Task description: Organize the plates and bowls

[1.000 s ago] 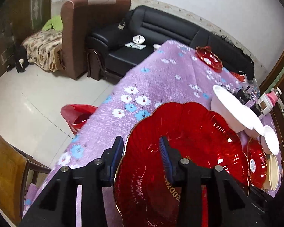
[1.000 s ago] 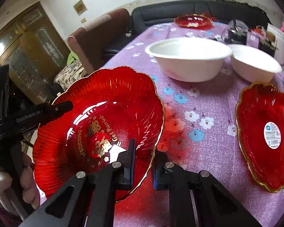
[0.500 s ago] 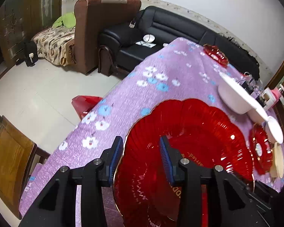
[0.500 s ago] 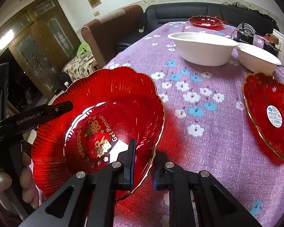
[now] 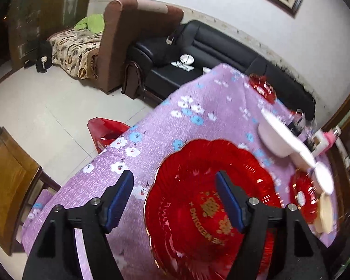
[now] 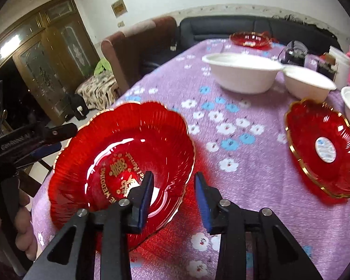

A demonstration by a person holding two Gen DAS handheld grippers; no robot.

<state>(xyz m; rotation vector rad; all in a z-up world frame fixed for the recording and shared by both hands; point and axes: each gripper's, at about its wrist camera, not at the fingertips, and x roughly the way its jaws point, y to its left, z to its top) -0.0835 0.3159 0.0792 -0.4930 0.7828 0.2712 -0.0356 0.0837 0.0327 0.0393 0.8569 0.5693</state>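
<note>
On the purple flowered tablecloth (image 6: 233,144) we count three scalloped red plastic plates (image 6: 119,154) and three round white bowls (image 6: 242,77).

dim indoor light, motion blur, fisheye-warped edges

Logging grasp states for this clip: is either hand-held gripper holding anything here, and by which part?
Nothing. Both the left hand-held gripper and right hand-held gripper are open, each straddling the red plate's rim without clamping it.

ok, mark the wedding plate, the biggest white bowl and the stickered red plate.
wedding plate (image 6: 119,161), right wrist view, gold lettering at its centre.
biggest white bowl (image 6: 241,80), right wrist view, outer wall.
stickered red plate (image 6: 325,148), right wrist view, white sticker in its well.
</note>
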